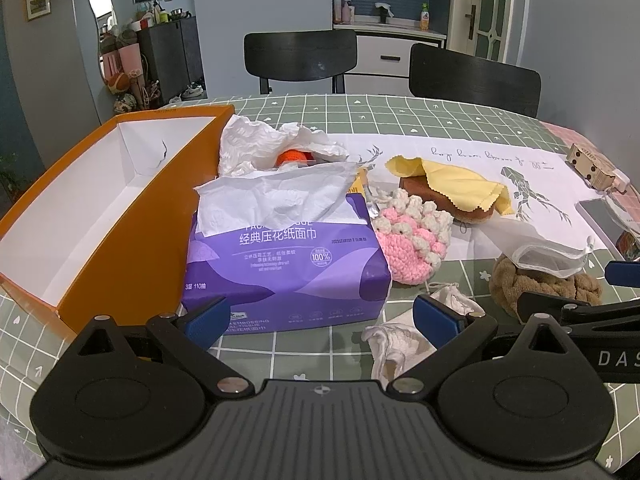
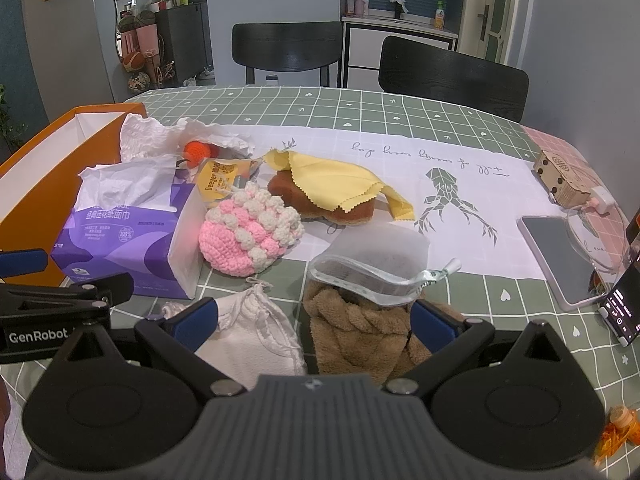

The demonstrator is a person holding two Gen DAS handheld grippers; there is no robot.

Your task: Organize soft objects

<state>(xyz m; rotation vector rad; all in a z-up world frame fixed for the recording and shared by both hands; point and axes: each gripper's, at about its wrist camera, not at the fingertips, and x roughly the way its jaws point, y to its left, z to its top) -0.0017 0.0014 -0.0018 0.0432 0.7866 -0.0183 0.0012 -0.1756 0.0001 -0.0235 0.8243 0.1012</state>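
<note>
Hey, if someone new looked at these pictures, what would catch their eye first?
Probably the orange box standing open at the left, with the purple tissue pack beside it. Next, the pink crochet piece mid-table, and the yellow cloth draped over a brown sponge behind it.

Looked like a lived-in home, a dining corner by the kitchen. Held a table [image 1: 440, 120] under a green checked cloth, two black chairs [image 1: 300, 58] pushed in behind it, framed pictures [image 1: 38, 5] and a wavy mirror [image 1: 100, 12] on blue walls. Showed a dark cabinet [image 1: 172, 56] crowded with bottles, balls [image 1: 119, 82] and shoes on the floor, and a white counter [image 2: 400, 24] with a spray bottle beyond.
</note>
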